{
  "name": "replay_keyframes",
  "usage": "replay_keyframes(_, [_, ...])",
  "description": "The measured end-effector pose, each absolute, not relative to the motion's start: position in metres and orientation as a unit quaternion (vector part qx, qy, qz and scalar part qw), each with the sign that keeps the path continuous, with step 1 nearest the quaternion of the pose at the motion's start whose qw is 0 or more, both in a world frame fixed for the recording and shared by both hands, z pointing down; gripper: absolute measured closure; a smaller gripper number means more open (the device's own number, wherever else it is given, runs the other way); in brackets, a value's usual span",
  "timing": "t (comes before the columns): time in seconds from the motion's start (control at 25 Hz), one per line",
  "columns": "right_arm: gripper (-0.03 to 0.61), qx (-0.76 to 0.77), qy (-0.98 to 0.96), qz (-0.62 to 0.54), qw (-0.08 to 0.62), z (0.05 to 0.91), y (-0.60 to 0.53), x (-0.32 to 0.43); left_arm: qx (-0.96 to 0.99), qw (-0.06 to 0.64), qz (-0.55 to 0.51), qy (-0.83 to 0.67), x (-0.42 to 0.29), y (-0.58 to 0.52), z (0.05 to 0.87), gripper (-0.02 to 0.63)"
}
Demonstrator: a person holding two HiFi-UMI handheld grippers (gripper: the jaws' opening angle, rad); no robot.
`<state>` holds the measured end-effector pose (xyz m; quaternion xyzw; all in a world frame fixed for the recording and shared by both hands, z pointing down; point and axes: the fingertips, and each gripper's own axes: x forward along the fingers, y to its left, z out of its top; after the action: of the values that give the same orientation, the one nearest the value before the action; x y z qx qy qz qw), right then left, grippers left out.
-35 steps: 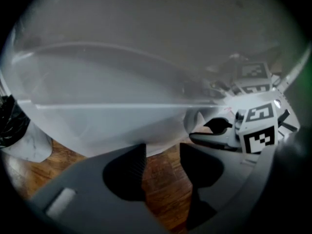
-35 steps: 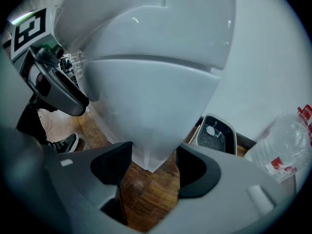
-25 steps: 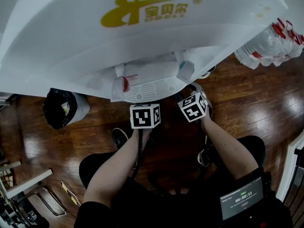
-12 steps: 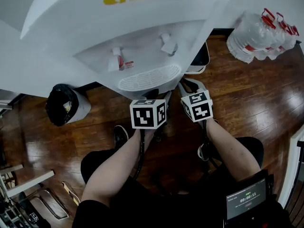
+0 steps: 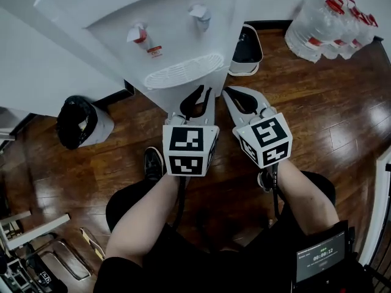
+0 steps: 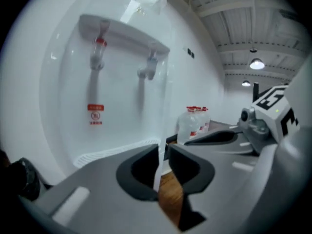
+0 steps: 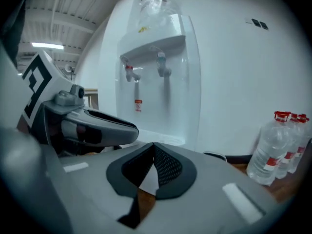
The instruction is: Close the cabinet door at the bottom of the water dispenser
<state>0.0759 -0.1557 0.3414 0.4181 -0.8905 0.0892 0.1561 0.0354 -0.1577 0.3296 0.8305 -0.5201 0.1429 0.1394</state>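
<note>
The white water dispenser [image 5: 177,23] stands ahead of me, with a red tap [image 5: 138,34], a grey tap [image 5: 200,13] and a grilled drip tray [image 5: 183,71]. Its bottom cabinet door is hidden below the tray and behind my grippers. My left gripper [image 5: 197,91] is raised in front of the tray; its jaws are closing, a narrow gap is left and nothing is between them [image 6: 163,152]. Beside it, my right gripper [image 5: 231,96] is shut and empty, tips touching [image 7: 153,147]. Both point at the dispenser [image 6: 122,82] [image 7: 156,82] without touching it.
Several large water bottles [image 5: 330,23] [image 7: 282,145] stand on the wooden floor to the right. A small white bin [image 5: 247,47] sits right of the dispenser, and a black-bagged trash bin [image 5: 79,136] to the left. A phone screen [image 5: 321,255] shows at the bottom right.
Both grippers have risen from under the drip tray and drawn back from the dispenser's lower front. Their jaws have come together. The head view now looks at the dispenser from further back.
</note>
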Motion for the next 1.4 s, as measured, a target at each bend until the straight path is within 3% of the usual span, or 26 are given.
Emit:
replay_keyframes(0.08, [0.574,0.415,-0.897,0.089,0.122,0.317,-0.145,0.074,0.839,0.097,0.111,-0.524,0.038,-0.146,0.303,0.592])
replay_keyframes(0.28, [0.574,0.415,-0.903,0.087,0.069,0.28,-0.112,0.079,0.86,0.024,0.068,-0.504,0.051,-0.1,0.26,0.595])
replay_keyframes(0.72, [0.574,0.425,-0.899,0.091,0.062,0.283,-0.029,0.088,0.854,0.059,0.071,-0.512,0.043,-0.007,0.278,0.594])
replay_keyframes(1.4, [0.574,0.406,-0.911,0.062,0.041,0.267,0.049,0.075,0.842,0.052,0.067,-0.533,0.038,0.068,0.283,0.594])
